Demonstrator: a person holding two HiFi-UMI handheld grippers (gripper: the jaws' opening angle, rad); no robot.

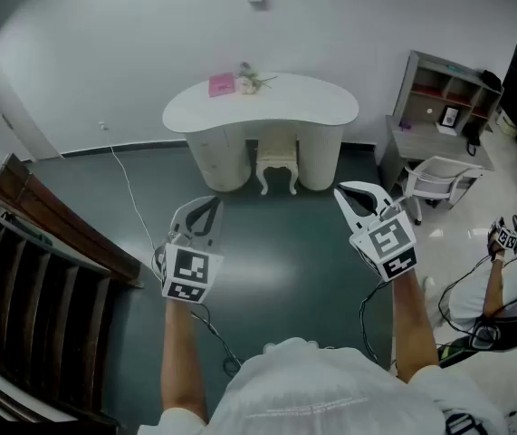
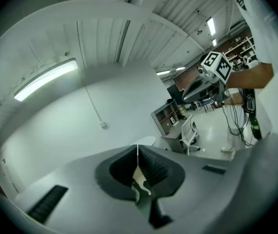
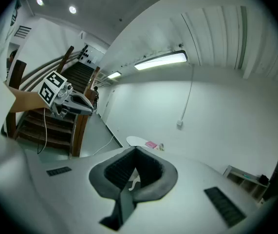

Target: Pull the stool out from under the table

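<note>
A white stool with curved legs is tucked under the white kidney-shaped table against the far wall. Both grippers hover over the dark green floor, well short of the stool and pointing toward it. My left gripper is shut with nothing in it, and so is my right gripper. In the left gripper view the closed jaws frame a sliver of a stool leg, with the right gripper off to the side. The right gripper view shows its closed jaws, the table top and the left gripper.
A wooden staircase with railing runs along the left. A white chair and a grey shelf unit stand at the right, and another person is at the far right. A cable trails over the floor. A pink item and flowers lie on the table.
</note>
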